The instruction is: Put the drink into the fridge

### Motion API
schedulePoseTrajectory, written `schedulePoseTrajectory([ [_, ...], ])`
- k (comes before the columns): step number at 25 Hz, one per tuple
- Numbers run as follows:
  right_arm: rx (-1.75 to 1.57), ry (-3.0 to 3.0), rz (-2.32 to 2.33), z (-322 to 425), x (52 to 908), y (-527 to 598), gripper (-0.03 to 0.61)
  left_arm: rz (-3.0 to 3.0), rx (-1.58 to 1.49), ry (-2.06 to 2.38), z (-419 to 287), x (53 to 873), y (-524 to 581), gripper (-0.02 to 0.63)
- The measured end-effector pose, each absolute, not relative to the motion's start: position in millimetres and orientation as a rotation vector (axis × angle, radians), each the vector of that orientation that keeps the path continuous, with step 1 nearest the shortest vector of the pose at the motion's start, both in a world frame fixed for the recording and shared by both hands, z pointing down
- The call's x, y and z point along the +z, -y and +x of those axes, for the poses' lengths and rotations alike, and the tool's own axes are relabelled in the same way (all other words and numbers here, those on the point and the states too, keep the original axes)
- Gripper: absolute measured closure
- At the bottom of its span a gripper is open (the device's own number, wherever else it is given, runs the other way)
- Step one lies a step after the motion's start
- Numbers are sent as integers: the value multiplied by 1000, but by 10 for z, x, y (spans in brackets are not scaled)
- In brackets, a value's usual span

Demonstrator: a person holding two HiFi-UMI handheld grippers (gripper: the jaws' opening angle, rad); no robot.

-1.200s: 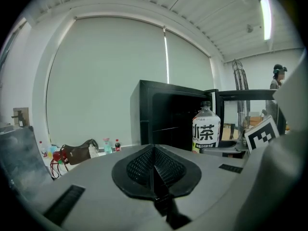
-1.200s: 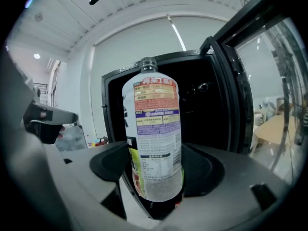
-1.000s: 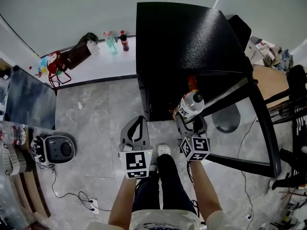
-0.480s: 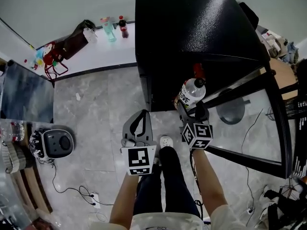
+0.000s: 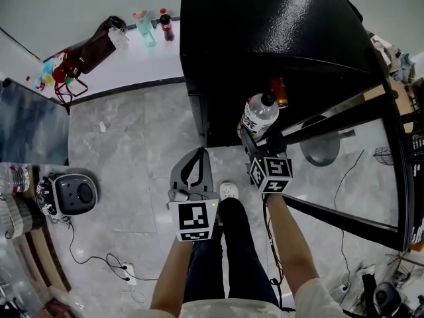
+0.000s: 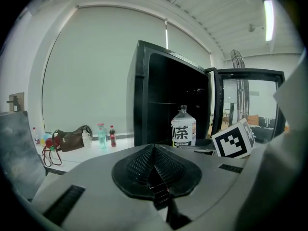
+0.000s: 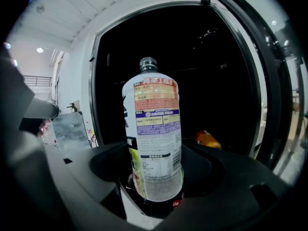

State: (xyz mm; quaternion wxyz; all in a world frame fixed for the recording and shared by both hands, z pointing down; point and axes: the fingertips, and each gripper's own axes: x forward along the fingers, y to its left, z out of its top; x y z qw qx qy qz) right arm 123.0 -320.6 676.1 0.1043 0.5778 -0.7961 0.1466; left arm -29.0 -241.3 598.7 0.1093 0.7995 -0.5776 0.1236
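Observation:
The drink is a clear bottle (image 5: pixel 258 114) with a white label and dark cap, standing upright in my right gripper (image 5: pixel 256 136), whose jaws are shut on its lower body. In the right gripper view the bottle (image 7: pixel 153 138) fills the middle, right in front of the dark open fridge (image 7: pixel 216 81). From the head view the black fridge (image 5: pixel 265 38) is straight ahead with its glass door (image 5: pixel 371 144) swung out to the right. My left gripper (image 5: pixel 196 154) hangs lower left of the bottle, shut and empty; its pads (image 6: pixel 155 170) meet.
An orange-red bottle (image 5: pixel 279 91) lies inside the fridge, also seen as the orange bottle (image 7: pixel 208 139) low on the right. Two bottles (image 5: pixel 154 26) and a dark bag (image 5: pixel 86 55) sit on the white ledge at left. A grey machine (image 5: pixel 73 194) and cables lie on the floor.
My right gripper has carried the bottle a little forward toward the fridge opening. The left gripper has stayed shut beside it.

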Motion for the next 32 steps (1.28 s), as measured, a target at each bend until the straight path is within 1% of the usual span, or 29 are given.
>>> schedulePoseTrajectory([
  [9,452,2326,1712,1234,7015,3389,244,2345,362,1691,-289,6189,2469,609],
  [32,446,2305,1697,1051,7293,3717,242,2334,343,1698,-376,6188,2498,609],
])
